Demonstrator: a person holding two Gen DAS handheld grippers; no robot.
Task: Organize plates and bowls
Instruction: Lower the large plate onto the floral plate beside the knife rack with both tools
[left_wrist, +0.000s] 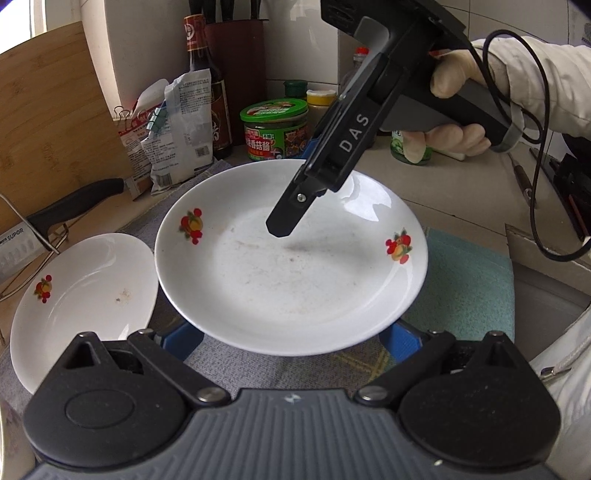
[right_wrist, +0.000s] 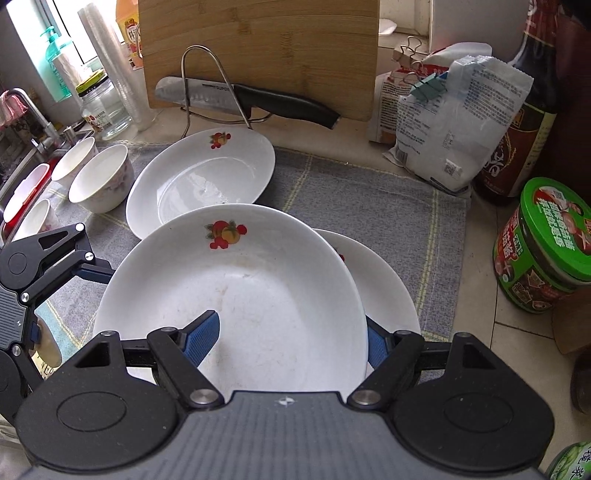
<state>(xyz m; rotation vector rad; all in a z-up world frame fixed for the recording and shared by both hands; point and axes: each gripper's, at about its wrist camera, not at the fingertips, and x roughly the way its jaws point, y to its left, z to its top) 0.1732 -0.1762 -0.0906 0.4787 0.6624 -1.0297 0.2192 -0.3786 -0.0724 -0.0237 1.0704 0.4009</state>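
Observation:
A white plate with fruit prints is held above the grey cloth. My right gripper is wide open, with one blue finger inside the plate and the other outside its rim. My left gripper is open too, its blue fingers under the plate's near rim. Another plate lies under the held one. A further plate lies on the cloth beyond; it also shows in the left wrist view. White bowls stand at the left.
A knife on a wire stand leans against a bamboo cutting board. Clipped bags, a dark sauce bottle and a green-lidded jar stand at the right. A sink with a tap is at the left.

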